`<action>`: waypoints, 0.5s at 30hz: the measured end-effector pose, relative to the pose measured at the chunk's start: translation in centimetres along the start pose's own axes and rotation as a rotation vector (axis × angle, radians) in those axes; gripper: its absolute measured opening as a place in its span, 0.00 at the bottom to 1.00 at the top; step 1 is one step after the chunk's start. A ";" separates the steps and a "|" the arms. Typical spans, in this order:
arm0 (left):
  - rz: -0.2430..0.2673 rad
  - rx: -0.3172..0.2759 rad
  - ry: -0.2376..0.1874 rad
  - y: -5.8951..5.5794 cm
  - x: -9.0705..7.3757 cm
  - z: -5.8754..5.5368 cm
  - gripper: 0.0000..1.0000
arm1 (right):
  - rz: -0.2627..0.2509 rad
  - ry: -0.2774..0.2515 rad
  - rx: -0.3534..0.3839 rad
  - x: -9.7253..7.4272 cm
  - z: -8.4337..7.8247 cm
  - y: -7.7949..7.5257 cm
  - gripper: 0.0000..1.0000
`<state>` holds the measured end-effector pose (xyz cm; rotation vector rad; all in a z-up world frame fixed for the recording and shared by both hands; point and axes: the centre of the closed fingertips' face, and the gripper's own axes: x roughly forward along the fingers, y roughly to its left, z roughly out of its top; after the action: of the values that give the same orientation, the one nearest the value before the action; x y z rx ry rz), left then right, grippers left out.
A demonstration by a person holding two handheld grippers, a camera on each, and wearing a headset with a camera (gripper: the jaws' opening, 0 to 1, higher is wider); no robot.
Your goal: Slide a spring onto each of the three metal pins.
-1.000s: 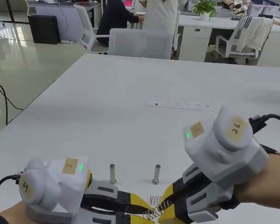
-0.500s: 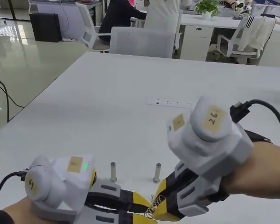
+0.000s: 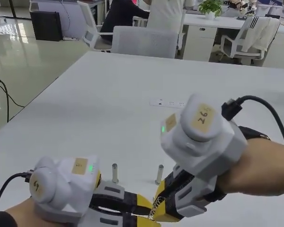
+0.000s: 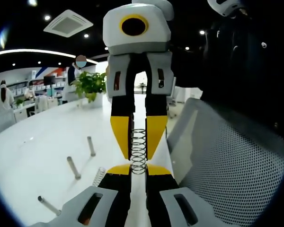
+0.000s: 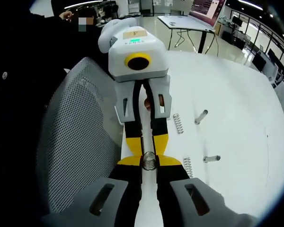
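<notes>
My left tongs (image 4: 138,169) and right tongs (image 5: 149,165) are both closed on one light, bendy spring (image 4: 138,146); pinch near its ends, gently.

Tip to tip, low and close to the body: left gripper (image 3: 144,215) level, right gripper (image 3: 160,208) tilted down (wrist cocked high), each pair of jaws pinched narrow on one spring (image 4: 138,149).
</notes>
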<state>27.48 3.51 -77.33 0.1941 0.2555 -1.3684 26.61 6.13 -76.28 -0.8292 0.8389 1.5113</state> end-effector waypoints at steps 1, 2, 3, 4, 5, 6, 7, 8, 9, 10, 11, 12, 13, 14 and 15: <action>-0.001 -0.001 0.000 0.0 0.0 0.0 0.03 | 0.002 -0.001 0.001 0.0 0.0 0.0 0.08; -0.002 -0.006 -0.003 0.0 0.0 0.0 0.04 | 0.004 -0.004 0.002 0.0 0.1 0.0 0.08; -0.007 -0.018 -0.009 -0.1 0.0 0.1 0.07 | 0.000 -0.013 -0.001 0.0 0.3 -0.1 0.08; -0.007 -0.015 -0.011 -0.1 0.1 0.2 0.10 | 0.000 -0.015 0.000 0.0 0.3 -0.2 0.08; -0.004 -0.012 -0.011 -0.1 0.1 0.1 0.11 | 0.001 -0.014 0.004 0.0 0.3 -0.2 0.08; -0.005 -0.013 -0.009 -0.1 0.1 0.1 0.12 | -0.001 -0.014 0.002 0.0 0.3 -0.2 0.08; -0.004 -0.015 -0.006 -0.1 0.1 0.0 0.12 | -0.002 -0.011 0.003 0.0 0.2 -0.3 0.08; -0.003 -0.016 -0.006 -0.1 0.1 0.0 0.13 | -0.002 -0.010 0.004 0.0 0.2 -0.3 0.08; 0.001 -0.019 -0.007 0.0 0.0 -0.1 0.15 | -0.005 -0.008 0.004 0.0 0.1 -0.4 0.08; 0.006 -0.022 -0.009 0.1 -0.1 -0.2 0.16 | -0.007 -0.008 0.005 -0.1 0.0 -0.5 0.08; 0.010 -0.026 -0.008 0.2 -0.2 -0.2 0.17 | -0.009 -0.007 0.007 -0.2 -0.1 -0.6 0.08; 0.017 -0.027 -0.008 0.3 -0.3 -0.3 0.18 | -0.011 -0.006 0.009 -0.3 -0.2 -0.7 0.08; 0.024 -0.029 -0.008 0.4 -0.3 -0.4 0.20 | -0.016 -0.006 0.013 -0.4 -0.3 -0.9 0.08; 0.033 -0.039 -0.007 0.6 -0.5 -0.6 0.22 | -0.020 -0.006 0.015 -0.5 -0.4 -1.0 0.08; 0.041 -0.045 -0.008 0.7 -0.6 -0.7 0.25 | -0.023 -0.004 0.017 -0.6 -0.5 -1.1 0.08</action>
<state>28.03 4.46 -77.82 0.1555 0.2747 -1.3215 27.74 5.51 -76.11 -0.8201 0.8356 1.4831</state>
